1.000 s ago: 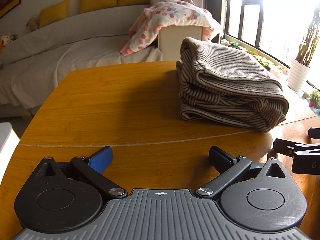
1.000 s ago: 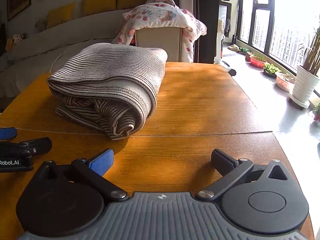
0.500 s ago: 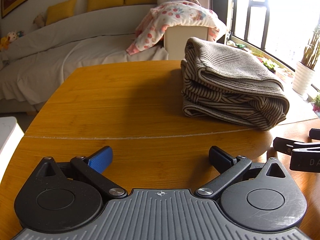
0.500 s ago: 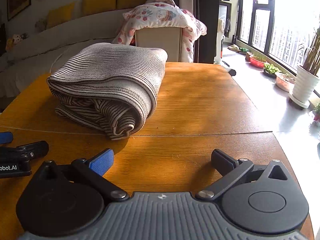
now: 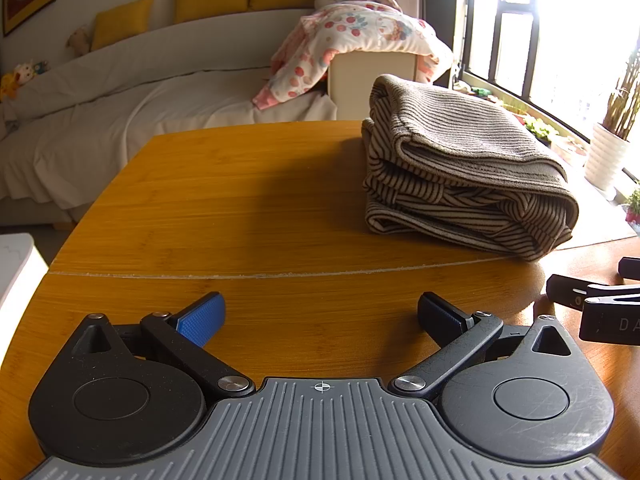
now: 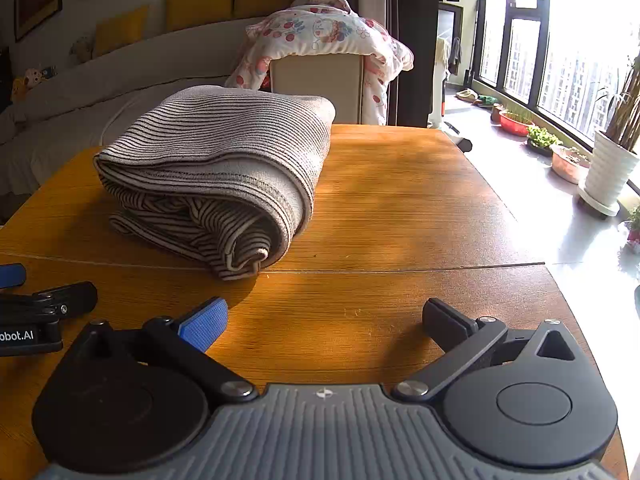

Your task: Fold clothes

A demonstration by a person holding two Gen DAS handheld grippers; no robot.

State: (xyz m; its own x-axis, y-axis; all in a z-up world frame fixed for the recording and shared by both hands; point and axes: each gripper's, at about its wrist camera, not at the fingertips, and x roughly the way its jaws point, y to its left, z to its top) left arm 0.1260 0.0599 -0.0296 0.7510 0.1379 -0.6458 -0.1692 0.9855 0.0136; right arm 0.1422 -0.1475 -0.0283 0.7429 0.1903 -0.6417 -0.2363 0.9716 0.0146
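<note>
1. Left wrist view: the left gripper [image 5: 320, 312] hangs low over the near part of the wooden counter [image 5: 240, 200], its jaws spread wide apart with nothing between them.
2. Right wrist view: the right gripper [image 6: 324, 316] sits likewise over the near counter, jaws wide apart and empty. The two grippers are side by side; each shows at the edge of the other's view.
3. The striped knit garment [image 6: 224, 176], grey-beige with dark stripes, lies on the counter as a thick folded bundle of several layers. It is ahead of both grippers, to the right in the left wrist view and to the left in the right wrist view, so roughly between and beyond them. Its near corner reaches the seam [image 5: 260, 275] that crosses the counter.
4. Neither gripper touches the garment; both are clear of it on the near side.
5. Judged from how it lies, the folding of this piece looks done or nearly so: the layers are stacked, though the near end is rolled loosely and not square.
6. No other garment is on the counter. A floral quilt [image 5: 360, 36] is draped over a box by the sofa [image 5: 140, 80] beyond, but whether it belongs to the task cannot be told.
7. What may be left is tidying the loose end, or nothing.
</note>
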